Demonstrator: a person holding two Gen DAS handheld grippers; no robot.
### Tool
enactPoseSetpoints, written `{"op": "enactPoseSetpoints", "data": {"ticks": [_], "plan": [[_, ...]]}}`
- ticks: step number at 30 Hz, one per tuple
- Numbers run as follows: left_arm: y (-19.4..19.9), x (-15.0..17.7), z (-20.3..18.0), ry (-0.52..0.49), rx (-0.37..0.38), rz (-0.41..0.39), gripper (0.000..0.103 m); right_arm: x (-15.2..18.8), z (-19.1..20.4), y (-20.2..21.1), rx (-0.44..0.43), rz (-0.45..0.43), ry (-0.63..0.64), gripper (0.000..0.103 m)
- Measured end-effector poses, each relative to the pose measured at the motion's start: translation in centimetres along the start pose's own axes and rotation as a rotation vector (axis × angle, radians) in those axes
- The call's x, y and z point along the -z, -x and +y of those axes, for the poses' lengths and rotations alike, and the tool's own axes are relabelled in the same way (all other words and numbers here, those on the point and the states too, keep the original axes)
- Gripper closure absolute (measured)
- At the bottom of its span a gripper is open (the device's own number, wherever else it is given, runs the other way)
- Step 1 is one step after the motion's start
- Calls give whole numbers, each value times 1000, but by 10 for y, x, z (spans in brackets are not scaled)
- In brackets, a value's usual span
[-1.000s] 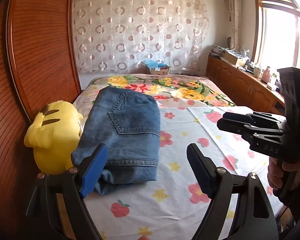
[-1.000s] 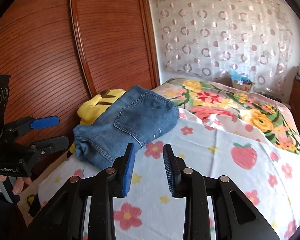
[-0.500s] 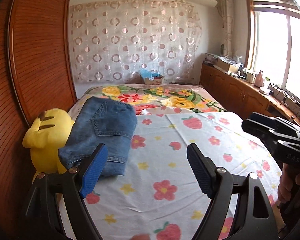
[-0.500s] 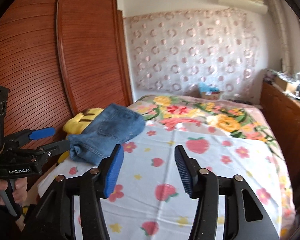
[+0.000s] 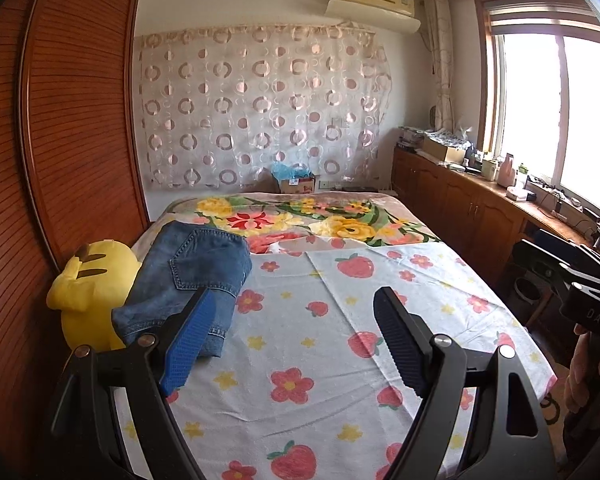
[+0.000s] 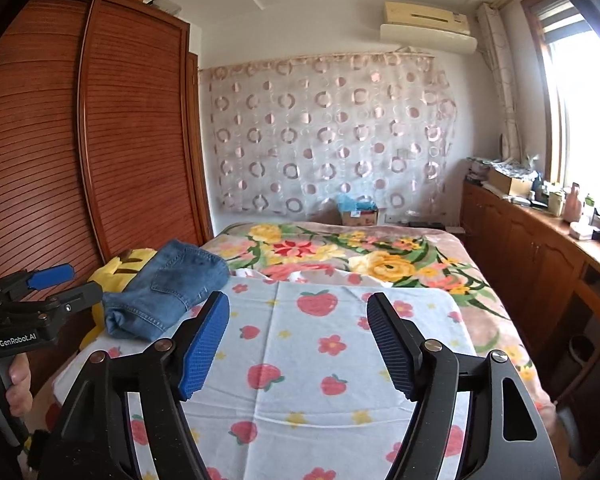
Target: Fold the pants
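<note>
With pants (image 5: 188,280) folded beside the yellow plush (image 5: 88,288), left gripper (image 5: 292,344) and right gripper (image 6: 296,344) wide open, empty, well clear of the plush: task judged complete.

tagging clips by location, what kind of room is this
A home bedroom, most likely: a bed under floral covers, a wooden wardrobe beside it, and folded jeans against a plush toy.

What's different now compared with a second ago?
Both grippers pulled back from the bed and tilted up. The right gripper opened its jaws wide; the left gripper stayed open. Neither holds anything. The folded jeans still lie against the yellow plush toy.
</note>
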State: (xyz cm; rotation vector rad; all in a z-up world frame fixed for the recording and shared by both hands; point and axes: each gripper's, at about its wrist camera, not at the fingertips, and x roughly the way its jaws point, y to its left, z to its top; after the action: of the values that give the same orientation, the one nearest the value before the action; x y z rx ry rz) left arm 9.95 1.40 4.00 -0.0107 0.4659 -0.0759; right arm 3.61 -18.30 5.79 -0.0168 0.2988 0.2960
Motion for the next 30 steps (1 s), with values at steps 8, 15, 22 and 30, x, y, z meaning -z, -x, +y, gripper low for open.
{"op": "enactPoseSetpoints", "data": {"ticks": [8,15,22,30], "plan": [[3,0,-5,-12,-19,2,21,4,11,-13,1,-8,-8,29],[2,1,-4,-12,-15,2,21,8,-2,-10,3,-4,-11,29],[2,0,-4,-11,-17,2,21,7,-8,-11,1,-1,-12,29],[2,0,-4,-12,-17,2,21,7,-11,-7,3,-6,-14,29]]}}
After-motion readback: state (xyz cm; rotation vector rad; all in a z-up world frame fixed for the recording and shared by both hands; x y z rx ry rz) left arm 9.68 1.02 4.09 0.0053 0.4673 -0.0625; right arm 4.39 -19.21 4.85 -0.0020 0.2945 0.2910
